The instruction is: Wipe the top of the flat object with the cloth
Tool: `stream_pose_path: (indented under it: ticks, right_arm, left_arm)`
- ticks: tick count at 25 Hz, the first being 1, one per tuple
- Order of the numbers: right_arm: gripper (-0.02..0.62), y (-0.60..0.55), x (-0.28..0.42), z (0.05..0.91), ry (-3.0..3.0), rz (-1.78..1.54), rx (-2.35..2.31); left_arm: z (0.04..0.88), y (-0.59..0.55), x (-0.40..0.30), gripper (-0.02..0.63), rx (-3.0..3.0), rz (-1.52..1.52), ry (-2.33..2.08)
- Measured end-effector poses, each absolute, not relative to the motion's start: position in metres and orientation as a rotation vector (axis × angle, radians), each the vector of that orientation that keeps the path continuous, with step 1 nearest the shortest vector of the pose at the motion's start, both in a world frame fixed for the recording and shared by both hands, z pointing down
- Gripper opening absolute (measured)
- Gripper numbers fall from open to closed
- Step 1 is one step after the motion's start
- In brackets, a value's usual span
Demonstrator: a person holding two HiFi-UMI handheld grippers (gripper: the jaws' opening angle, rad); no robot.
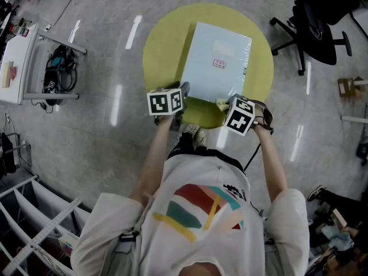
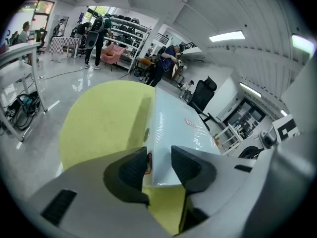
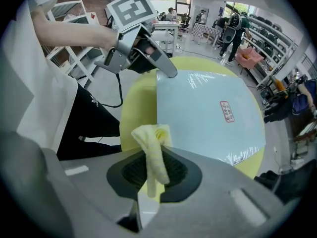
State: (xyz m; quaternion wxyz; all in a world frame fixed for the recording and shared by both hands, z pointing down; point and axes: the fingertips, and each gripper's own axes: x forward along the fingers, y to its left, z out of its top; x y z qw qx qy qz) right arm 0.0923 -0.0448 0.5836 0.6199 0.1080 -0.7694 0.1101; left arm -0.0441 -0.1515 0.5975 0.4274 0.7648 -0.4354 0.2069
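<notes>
A flat pale-blue box (image 1: pixel 218 62) wrapped in clear film lies on a round yellow table (image 1: pixel 164 50). My left gripper (image 1: pixel 183 91) is at the box's near left corner. In the left gripper view that corner (image 2: pixel 161 157) fills the gap between the two jaws, and the pads (image 2: pixel 133 170) press on it. My right gripper (image 1: pixel 227 103) sits by the box's near edge, shut on a small yellow cloth (image 3: pixel 153 148). The cloth sticks up from the jaws, just short of the box top (image 3: pixel 208 113). The left gripper (image 3: pixel 166 68) shows across from it.
A black office chair (image 1: pixel 316 27) stands to the right of the table. A white desk (image 1: pixel 17 62) with cables (image 1: pixel 60 68) under it is at the left. White shelving (image 1: pixel 34 211) stands at the lower left. People move in the far background (image 2: pixel 94 38).
</notes>
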Motion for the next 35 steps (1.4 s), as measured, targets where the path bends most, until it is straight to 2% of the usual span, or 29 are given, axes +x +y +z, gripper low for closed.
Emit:
stream_pose_path:
  ticks: [22,35]
  right_arm:
    - [0.028,-0.051,0.096,0.573,-1.785,0.269,0.226]
    - [0.028,-0.165,0.140,0.510,-1.742,0.050,0.530]
  left_arm:
    - [0.599,-0.152,-0.043,0.160,1.908,0.511,-1.083]
    - [0.599,-0.152,-0.042,0.160,1.909,0.512,-1.080]
